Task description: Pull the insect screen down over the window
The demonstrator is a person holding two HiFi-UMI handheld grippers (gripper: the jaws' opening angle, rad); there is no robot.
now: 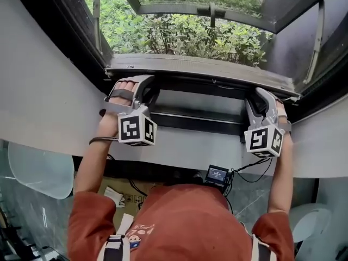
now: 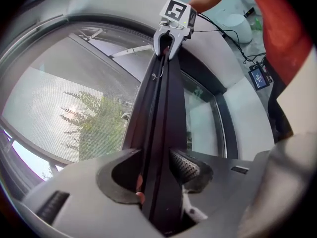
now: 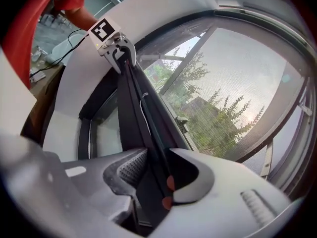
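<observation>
The window frame is recorded across the upper field, with shrubs visible outside. The insect screen is stretched over the opening, its mesh ending at the dark pull bar. This bar lies level, close above the lower frame rail, and is taken near each end. The left gripper is set wide, with the bar between its jaws and both pads against the bar's sides. The right gripper is likewise clamped on the bar at a wide span. A small black device is noted below the window.
</observation>
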